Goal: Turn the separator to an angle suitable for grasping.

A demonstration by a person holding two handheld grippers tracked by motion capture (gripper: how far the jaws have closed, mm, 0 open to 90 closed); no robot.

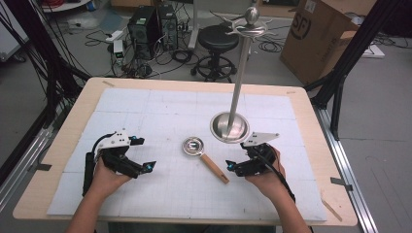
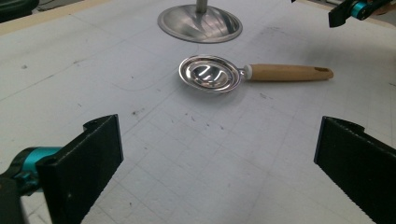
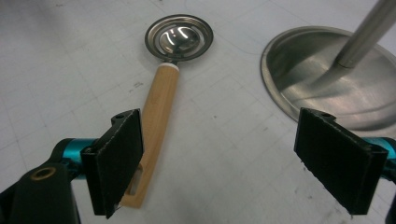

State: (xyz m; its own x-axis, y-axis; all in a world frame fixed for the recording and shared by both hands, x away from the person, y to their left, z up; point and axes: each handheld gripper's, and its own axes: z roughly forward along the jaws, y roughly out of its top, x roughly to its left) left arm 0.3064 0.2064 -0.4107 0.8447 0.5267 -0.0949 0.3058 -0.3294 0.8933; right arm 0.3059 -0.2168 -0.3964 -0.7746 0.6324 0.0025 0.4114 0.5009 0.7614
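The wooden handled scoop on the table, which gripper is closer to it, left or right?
Right. The right gripper sits just off the end of the scoop, open, one jaw over its handle. The left gripper waits farther off, toward the bowl end.

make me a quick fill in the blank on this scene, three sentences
1. The strainer spoon has a handle made of ____.
2. The metal pole rises from a round ____ base.
3. The right tongs have their jaws ____, one jaw lying over the handle's end, nothing clamped.

Missing words: wood; steel (metal); open
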